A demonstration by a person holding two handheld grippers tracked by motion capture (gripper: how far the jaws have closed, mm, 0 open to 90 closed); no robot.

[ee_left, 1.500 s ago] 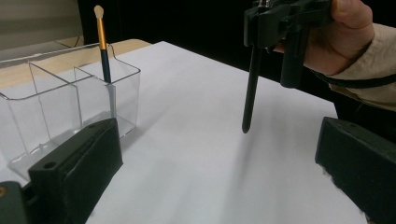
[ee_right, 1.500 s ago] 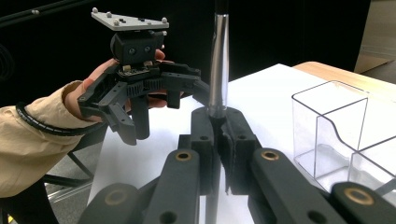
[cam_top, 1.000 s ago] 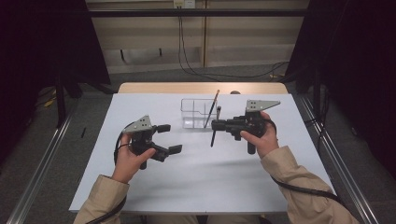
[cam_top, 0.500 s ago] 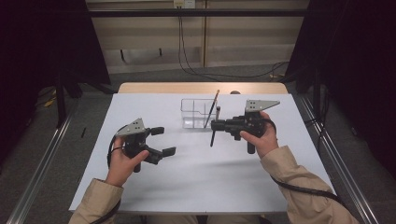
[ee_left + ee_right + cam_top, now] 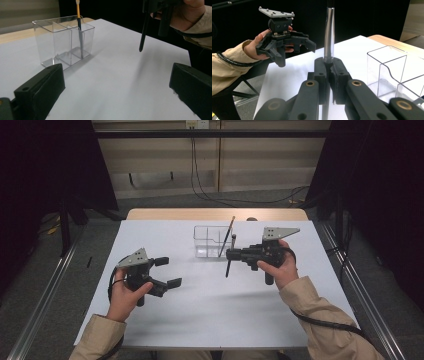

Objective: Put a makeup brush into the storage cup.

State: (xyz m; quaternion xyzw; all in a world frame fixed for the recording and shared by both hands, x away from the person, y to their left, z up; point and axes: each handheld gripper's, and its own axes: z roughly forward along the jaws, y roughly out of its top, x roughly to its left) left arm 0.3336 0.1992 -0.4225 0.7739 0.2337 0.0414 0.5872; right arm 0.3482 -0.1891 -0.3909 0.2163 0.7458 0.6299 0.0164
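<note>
Now the right claw [image 5: 231, 254] is clamped on a black pen [image 5: 228, 266], held upright above the bench [image 5: 210, 320] just near of the clear divided holder [image 5: 206, 240], where a yellow-handled brush [image 5: 228, 232] leans; the left claw [image 5: 167, 272] hovers wide open, well left.

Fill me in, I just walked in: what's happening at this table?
A person holds a claw in each hand. The right claw is shut on a dark pen, held roughly upright above the white table beside a clear divided organizer. An orange-handled pencil already stands in one compartment. The left claw hangs open, off to the side, holding nothing.
</note>
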